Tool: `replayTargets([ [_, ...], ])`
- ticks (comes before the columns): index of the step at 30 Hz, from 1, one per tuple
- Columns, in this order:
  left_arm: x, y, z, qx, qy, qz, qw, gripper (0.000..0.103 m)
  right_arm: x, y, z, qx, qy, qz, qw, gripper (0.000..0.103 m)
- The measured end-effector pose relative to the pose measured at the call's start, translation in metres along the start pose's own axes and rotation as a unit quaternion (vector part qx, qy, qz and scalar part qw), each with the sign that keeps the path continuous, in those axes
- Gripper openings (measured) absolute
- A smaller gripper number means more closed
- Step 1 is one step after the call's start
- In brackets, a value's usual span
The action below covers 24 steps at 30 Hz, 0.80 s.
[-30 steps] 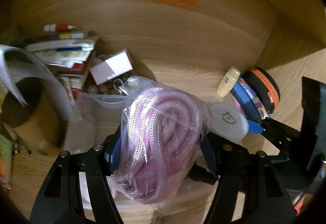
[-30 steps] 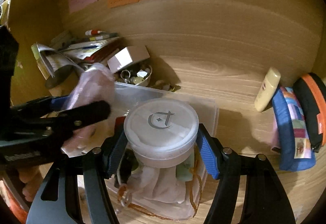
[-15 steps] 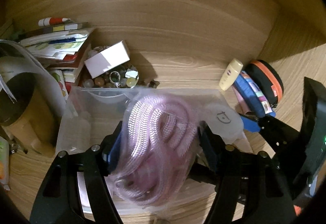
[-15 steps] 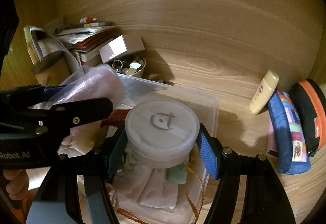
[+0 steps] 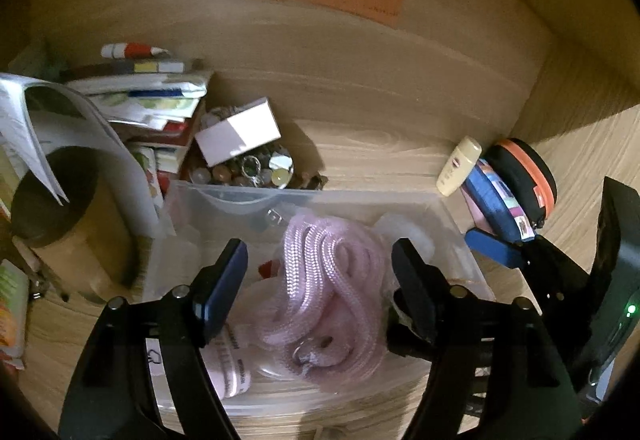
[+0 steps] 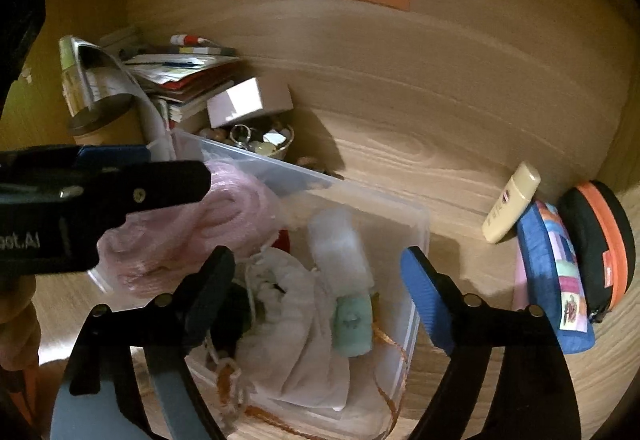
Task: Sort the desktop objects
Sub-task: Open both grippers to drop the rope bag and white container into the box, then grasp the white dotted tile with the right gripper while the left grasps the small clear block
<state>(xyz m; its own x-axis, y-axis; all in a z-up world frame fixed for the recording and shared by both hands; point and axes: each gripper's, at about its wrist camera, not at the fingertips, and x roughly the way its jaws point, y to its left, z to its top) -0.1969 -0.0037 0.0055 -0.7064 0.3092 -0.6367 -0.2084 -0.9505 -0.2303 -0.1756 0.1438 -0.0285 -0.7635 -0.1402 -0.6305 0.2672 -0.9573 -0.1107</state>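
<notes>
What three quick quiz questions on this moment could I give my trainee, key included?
1. True or false: the left gripper is clamped on the bagged pink rope.
2. Where does the round white jar lie? A) in the clear plastic bin B) on the book stack C) beside the orange-rimmed pouch
3. Fill in: the cream lotion tube leans against the ____ zip pouch.

Key: 1. False, its jaws stand open, and the rope lies in the bin. 2. A. 3. blue.
</notes>
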Motion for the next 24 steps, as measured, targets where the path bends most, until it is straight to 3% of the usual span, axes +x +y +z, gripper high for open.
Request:
replayTargets([
  [7, -0.016, -0.002, 0.005, -0.001, -0.012, 0.006, 0.9999, 0.076, -0.013, 0.001, 0.006, -0.002, -0.012, 0.02, 1.0, 0.087],
  [12, -0.033, -0.013, 0.0, 0.023, -0.025, 0.032, 0.9989, 0.084, -0.029, 0.004, 0.008, -0.009, -0.013, 0.015, 1.0, 0.087],
  [14, -0.042, -0.015, -0.003, 0.026, -0.026, 0.022, 0.9991, 0.086, -0.037, 0.004, 0.007, -0.01, -0.011, 0.017, 1.0, 0.088],
  [24, -0.09, -0.031, -0.032, 0.063, -0.047, 0.035, 0.9963, 0.095, -0.075, 0.0, -0.02, 0.021, 0.003, 0.025, 0.999, 0.091],
])
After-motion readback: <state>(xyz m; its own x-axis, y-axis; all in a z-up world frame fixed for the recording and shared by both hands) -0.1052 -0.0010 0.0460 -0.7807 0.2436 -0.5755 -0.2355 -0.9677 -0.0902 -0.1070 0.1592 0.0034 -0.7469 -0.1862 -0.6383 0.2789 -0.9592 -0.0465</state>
